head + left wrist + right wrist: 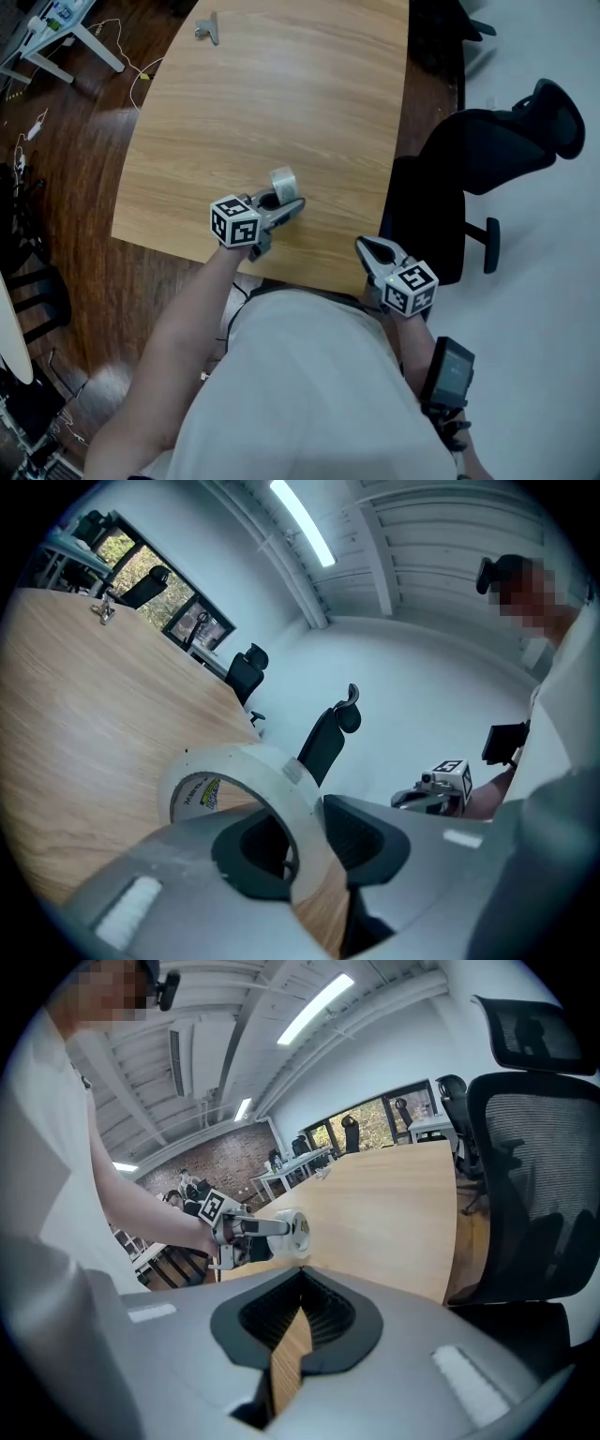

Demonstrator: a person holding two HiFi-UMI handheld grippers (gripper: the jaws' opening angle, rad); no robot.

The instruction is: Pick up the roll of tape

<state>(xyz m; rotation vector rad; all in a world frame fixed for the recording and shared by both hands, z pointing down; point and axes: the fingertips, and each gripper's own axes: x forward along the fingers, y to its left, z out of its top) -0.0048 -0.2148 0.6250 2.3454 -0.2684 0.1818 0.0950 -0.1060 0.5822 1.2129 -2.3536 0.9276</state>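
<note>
Left jaws clamped on the roll of tape (283, 178) near the worktop's (281, 84) near edge

The left gripper (284, 202) grasps the roll by its wall, one jaw inside the core and the other outside. The roll stands on edge, and whether it has left the worktop I cannot tell. The right gripper (367, 248) waits off the worktop's near right corner, jaws clenched on nothing. The bite takes only a thin band of wall, so I judge the roll could swing or slip out on a quick lift, or squash out of round if squeezed harder. A yellow and green label shows inside the core (195, 792), its print too skewed to read. Each gripper's cube carries square black-and-white markers.
</note>
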